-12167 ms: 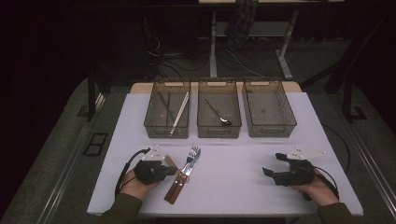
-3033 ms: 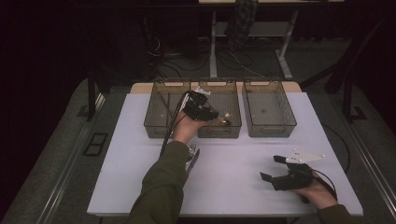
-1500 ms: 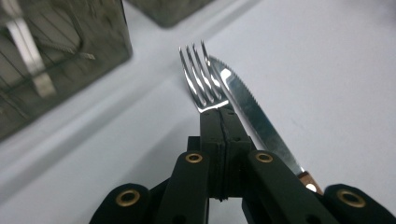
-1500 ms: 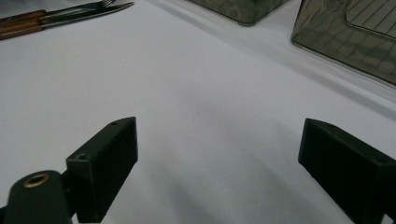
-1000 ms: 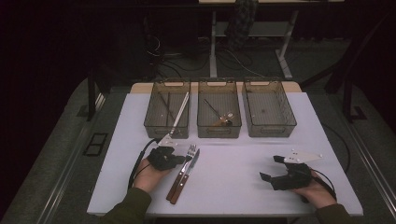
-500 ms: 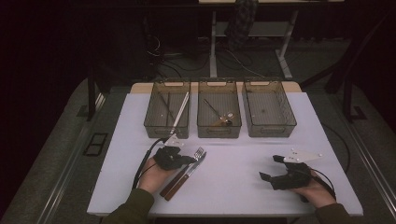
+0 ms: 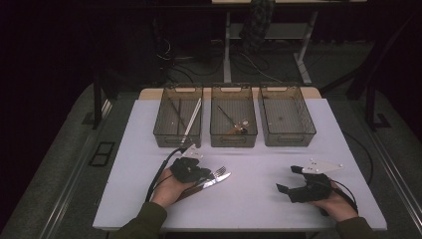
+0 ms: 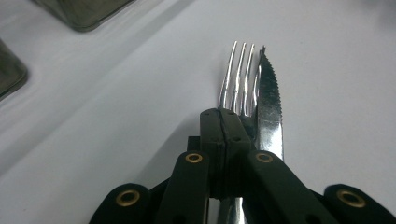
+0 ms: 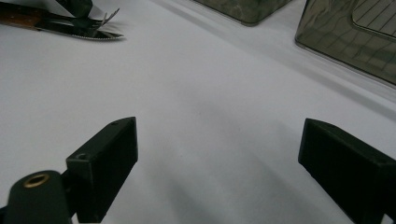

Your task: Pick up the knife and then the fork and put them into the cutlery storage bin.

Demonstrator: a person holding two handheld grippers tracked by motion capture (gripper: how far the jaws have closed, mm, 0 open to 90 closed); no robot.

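Near the desk's (image 7: pixel 149 129) front-left edge, your left gripper (image 8: pixel 225 122) is sitting closed over a fork (image 8: pixel 237 77), apparently pinching it beside a knife (image 8: pixel 268 109); your right gripper (image 9: pixel 217 163) is resting wide open front-right.

Silver fork (image 8: pixel 237 77) with 4 tines and serrated steak knife (image 8: pixel 268 107) with a brown wooden handle, lying flat side by side, touching, on the white table (image 7: pixel 259 199); tips point toward 2 o'clock in the high view.
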